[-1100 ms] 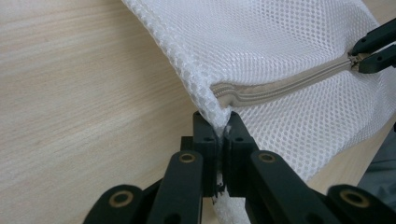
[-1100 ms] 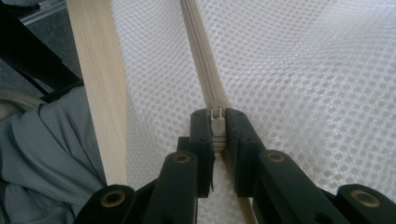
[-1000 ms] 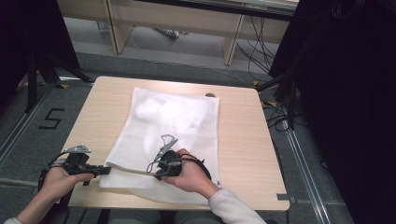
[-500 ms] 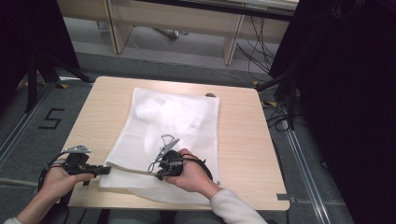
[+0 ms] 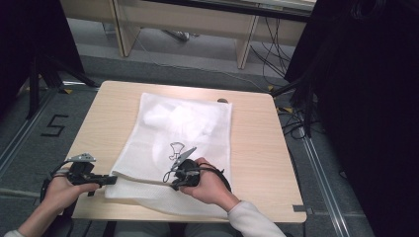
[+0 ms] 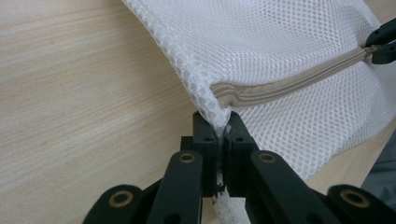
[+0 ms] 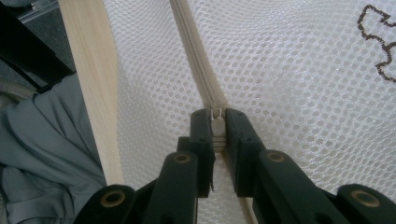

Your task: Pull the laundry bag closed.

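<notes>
A white mesh laundry bag (image 5: 185, 133) lies flat on the wooden table (image 5: 257, 143), with a beige zipper (image 5: 143, 178) along its near edge. My left gripper (image 5: 112, 179) is shut on the bag's near-left corner (image 6: 212, 109), pinching the mesh beside the zipper's end (image 6: 280, 86). My right gripper (image 5: 174, 183) is shut on the zipper pull (image 7: 217, 122), partway along the zipper (image 7: 194, 56). In the left gripper view the right gripper's jaw tips (image 6: 383, 44) show at the far right, on the zipper. Something white and bunched (image 5: 168, 116) lies inside the bag's far part.
The table's near edge (image 7: 91, 84) runs close beside the zipper, with grey clothing (image 7: 42, 154) below it. A small dark drawing (image 5: 175, 148) marks the bag. A round dark spot (image 5: 223, 100) sits at the table's far side. Wood is bare left and right of the bag.
</notes>
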`<control>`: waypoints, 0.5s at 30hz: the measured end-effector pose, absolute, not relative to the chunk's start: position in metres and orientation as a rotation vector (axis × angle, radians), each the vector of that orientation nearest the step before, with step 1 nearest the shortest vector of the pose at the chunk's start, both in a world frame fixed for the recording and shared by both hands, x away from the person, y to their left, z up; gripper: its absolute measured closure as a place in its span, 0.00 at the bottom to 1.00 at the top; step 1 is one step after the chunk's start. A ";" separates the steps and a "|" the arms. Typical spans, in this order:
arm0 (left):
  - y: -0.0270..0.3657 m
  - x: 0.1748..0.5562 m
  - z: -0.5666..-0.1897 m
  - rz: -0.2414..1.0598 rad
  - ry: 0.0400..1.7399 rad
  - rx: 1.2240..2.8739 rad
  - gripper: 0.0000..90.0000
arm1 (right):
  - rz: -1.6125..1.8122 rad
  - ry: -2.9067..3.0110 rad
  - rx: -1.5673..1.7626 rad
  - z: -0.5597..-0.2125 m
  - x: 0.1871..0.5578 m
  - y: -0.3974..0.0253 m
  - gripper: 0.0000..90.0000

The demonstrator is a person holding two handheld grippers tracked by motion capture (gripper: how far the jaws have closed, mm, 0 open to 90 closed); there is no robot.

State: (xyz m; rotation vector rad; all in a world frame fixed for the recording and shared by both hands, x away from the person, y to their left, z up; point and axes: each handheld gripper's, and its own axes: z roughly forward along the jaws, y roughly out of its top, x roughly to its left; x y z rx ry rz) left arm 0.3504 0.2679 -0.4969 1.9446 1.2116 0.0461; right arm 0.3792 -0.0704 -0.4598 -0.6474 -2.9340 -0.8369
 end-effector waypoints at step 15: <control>0.268 0.350 -0.497 0.050 1.213 1.936 0.95 | -0.837 -2.942 -0.647 -0.458 0.377 -0.075 0.92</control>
